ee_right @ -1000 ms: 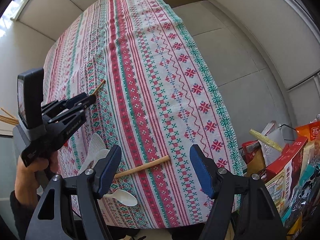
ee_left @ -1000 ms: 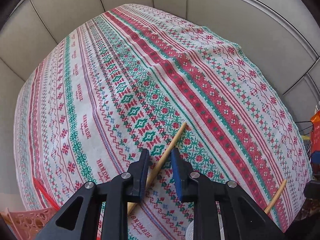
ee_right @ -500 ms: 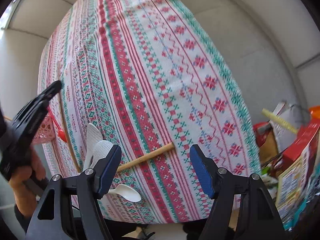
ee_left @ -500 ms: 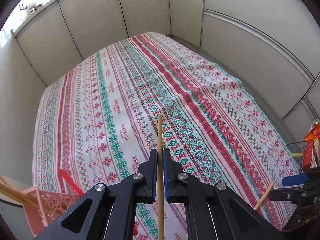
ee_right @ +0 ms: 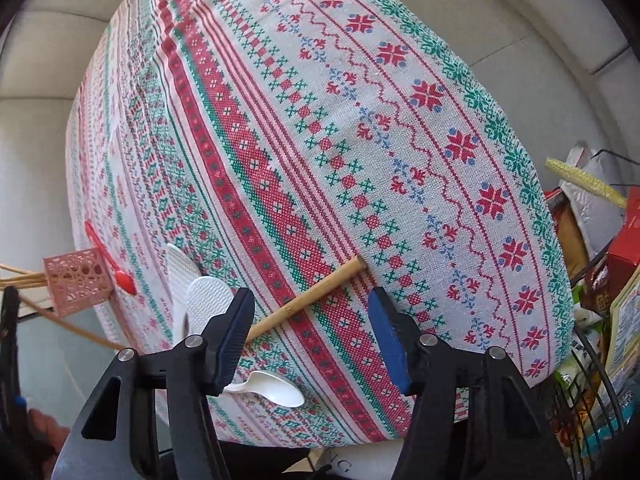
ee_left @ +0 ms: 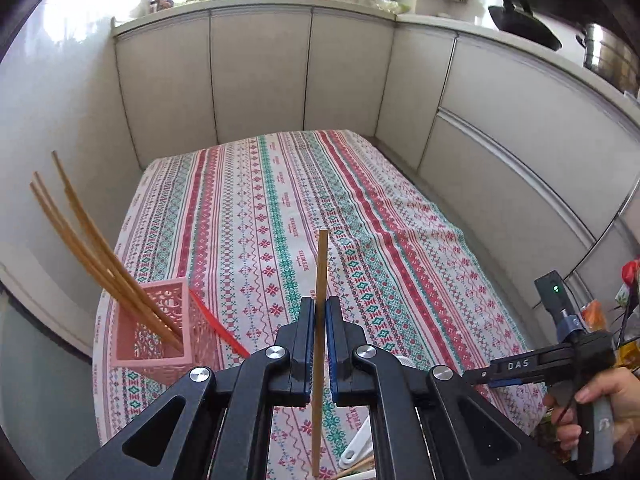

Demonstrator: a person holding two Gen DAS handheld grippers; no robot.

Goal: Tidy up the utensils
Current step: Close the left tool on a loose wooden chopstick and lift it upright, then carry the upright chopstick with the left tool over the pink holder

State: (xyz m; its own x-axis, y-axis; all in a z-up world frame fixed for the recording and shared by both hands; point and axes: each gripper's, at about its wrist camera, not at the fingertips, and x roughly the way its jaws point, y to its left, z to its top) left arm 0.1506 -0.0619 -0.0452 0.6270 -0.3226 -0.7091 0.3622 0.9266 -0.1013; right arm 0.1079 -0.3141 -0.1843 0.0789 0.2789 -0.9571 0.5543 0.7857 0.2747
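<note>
Where the patterned tablecloth [ee_left: 280, 208] covers the surface: left hand-held gripper [ee_left: 316, 344], clamped tight on one wooden chopstick [ee_left: 319, 320], stick upright between the blue pads and clear of the cloth, tip above the jaws, lower end hanging below them. Right hand-held gripper [ee_right: 312, 328], pointed steeply down over the near part of the cloth, jaws part-way apart and closing, straddling a second chopstick [ee_right: 316, 294] lying flat and diagonal on the red stripe; pads not yet touching it. Pink perforated holder [ee_left: 156, 332] at the near left corner of the surface, three chopsticks [ee_left: 92, 256] leaning out of it toward the left. Red spoon [ee_left: 216, 328] lying just beside the holder. White flat scoops [ee_right: 196, 292], two, overlapping, between holder and second chopstick. White spoon [ee_right: 276, 390] at the near edge, partly behind the right gripper's left finger. Person's hand [ee_left: 596, 404] around the right gripper's handle. Boxes and packets [ee_right: 600, 280] in a wire rack off the right edge of the surface.
</note>
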